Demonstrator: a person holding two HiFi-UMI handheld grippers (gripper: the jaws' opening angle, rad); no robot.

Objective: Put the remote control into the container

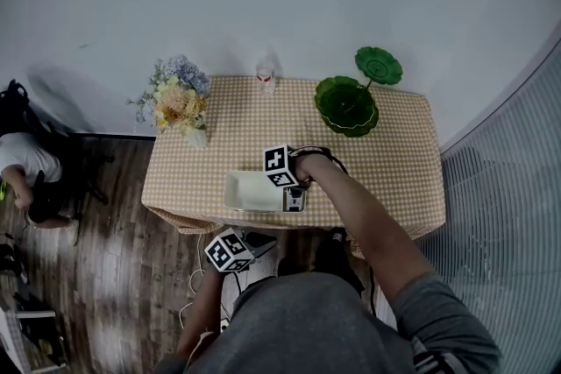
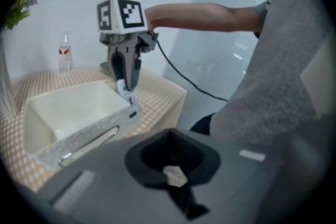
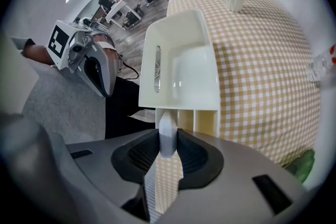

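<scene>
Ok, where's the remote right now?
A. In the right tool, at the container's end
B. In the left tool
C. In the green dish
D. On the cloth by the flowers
A: the right tool is shut on the remote, holding it on end at one end of the container.

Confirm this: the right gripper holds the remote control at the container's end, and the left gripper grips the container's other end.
Wrong on the left gripper: the left gripper view shows its jaws shut on nothing, and in the head view it hangs off the table's front edge, apart from the container. The right gripper does hold the remote control at the container's end.
</scene>
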